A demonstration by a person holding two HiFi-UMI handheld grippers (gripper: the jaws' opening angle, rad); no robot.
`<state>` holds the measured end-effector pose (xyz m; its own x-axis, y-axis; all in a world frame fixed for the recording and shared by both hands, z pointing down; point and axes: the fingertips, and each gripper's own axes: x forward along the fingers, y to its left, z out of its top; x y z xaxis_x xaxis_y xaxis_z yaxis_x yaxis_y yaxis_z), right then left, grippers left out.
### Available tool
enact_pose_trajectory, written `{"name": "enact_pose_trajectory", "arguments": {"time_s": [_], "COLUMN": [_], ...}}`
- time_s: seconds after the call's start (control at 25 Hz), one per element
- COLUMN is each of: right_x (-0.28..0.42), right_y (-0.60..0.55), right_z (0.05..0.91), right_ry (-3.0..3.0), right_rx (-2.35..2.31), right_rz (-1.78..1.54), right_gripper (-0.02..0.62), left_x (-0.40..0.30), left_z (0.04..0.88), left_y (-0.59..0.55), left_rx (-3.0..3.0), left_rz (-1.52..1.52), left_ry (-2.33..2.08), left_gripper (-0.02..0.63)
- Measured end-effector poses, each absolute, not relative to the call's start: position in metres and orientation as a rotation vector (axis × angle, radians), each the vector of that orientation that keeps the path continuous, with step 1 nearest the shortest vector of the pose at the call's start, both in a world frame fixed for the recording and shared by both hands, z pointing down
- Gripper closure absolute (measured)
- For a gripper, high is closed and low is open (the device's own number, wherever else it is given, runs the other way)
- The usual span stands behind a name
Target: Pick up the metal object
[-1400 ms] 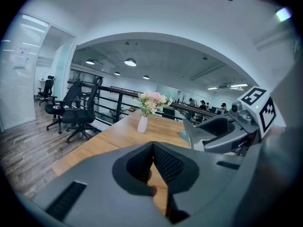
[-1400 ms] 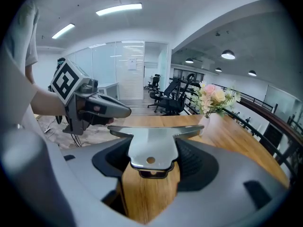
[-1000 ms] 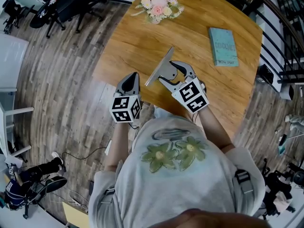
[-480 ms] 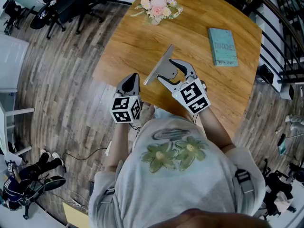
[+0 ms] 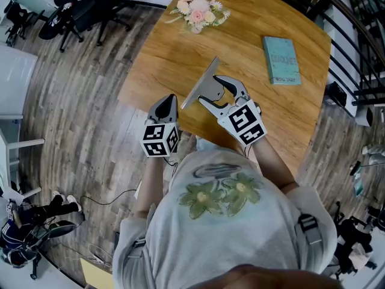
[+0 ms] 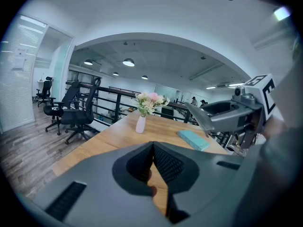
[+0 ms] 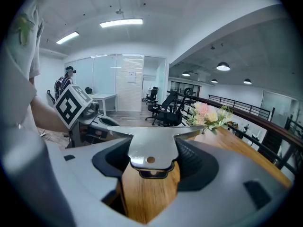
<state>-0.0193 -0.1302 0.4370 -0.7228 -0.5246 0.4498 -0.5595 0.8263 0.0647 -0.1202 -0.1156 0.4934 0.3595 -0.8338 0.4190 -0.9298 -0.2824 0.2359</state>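
Metal object (image 5: 201, 84) is clamped in the right gripper (image 5: 220, 94) over the middle of the table (image 5: 174, 47), so the grasp looks made. The left gripper (image 5: 163, 107), jaws together and empty, hangs off the table's near edge. Next, a steady lift clear of the table.

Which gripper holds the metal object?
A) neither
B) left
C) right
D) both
C: in the right gripper view, the metal object sits clamped between the jaws of the right gripper, while the left gripper is closed on nothing, apart from it.
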Motion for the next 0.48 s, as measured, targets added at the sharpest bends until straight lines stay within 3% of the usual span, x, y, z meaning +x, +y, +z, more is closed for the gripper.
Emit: {"name": "enact_pose_trajectory", "arguments": {"time_s": [0.48], "right_x": [-0.0203], "right_y": [-0.1321], "right_z": [0.4273], "right_ry": [-2.577], "right_rx": [0.824], "right_rz": [0.097], "right_gripper": [0.302], "left_x": [-0.1183], "left_z": [0.4919], "left_y": [-0.1148], "left_rx": [2.192], "left_rz": [0.299], "left_ry": [-1.531], "left_gripper": [0.595]}}
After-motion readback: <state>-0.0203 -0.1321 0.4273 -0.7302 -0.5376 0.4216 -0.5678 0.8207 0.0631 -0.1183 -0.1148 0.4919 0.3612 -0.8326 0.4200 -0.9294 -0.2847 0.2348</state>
